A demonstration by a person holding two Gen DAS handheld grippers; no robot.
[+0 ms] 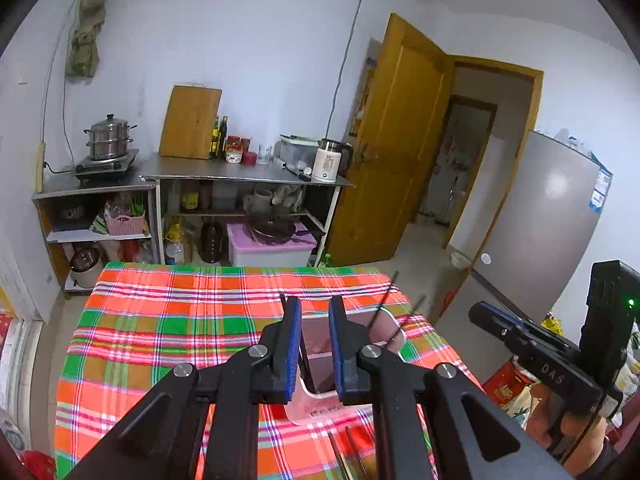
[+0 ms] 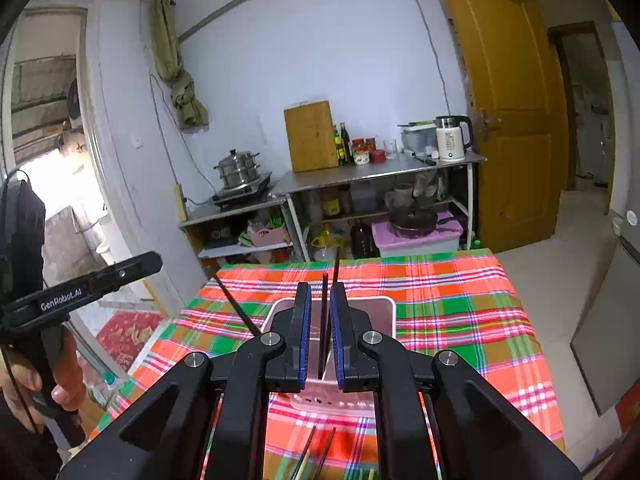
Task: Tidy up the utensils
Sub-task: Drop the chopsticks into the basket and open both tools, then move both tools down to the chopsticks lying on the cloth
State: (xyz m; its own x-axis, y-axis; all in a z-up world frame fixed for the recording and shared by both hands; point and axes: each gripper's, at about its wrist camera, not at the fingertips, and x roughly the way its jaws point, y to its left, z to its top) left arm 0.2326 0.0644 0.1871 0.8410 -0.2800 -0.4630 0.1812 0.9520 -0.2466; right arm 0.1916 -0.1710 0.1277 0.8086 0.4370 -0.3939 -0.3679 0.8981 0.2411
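Woven plaid tablecloth (image 2: 460, 308); glossy plastic holder (image 2: 390, 312); matt black tongs (image 2: 320, 332).

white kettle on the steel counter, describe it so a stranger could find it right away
Find the yellow door; the steel counter ends beside it. At that end stands the white kettle, the only white thing up there with a black handle.

The holder (image 2: 384, 312) is largely hidden behind the fingers (image 2: 302, 332); the lying chopsticks (image 2: 316, 454) are cut off by the lower edge.
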